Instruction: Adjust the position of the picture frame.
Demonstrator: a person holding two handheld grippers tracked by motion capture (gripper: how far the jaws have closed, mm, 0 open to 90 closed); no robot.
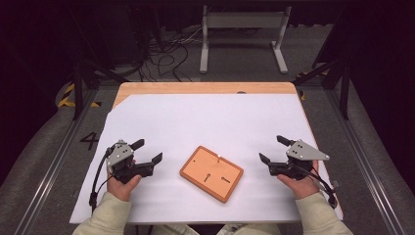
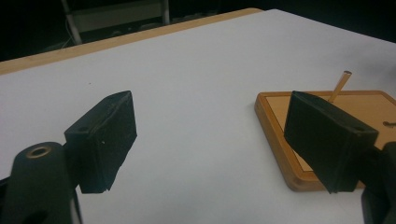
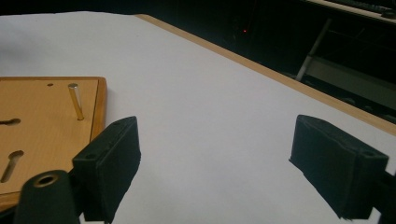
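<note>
A wooden board (image 1: 211,173) lies flat on the white sheet (image 1: 205,122) that covers the worktop (image 1: 205,88), turned at an angle, between the 2 grippers and apart from both. It has 2 keyhole-shaped slots and a small hole, and 1 thin metal pin (image 3: 75,101) stands upright near its far corner.

The left gripper (image 1: 148,152), held in the person's left hand (image 1: 122,183), sits left of the board with its jaws spread wide and nothing between them. In the left gripper view the board's near corner shows just behind the right-hand jaw, and the pin (image 2: 340,86) rises past that jaw's top; the gap between the jaws looks onto bare sheet.

The right gripper (image 1: 273,149), in the right hand (image 1: 303,185), sits right of the board, jaws likewise wide and empty. In the right gripper view the board (image 3: 46,126) lies beyond and outside the left-hand jaw, not between the 2 jaws.
</note>
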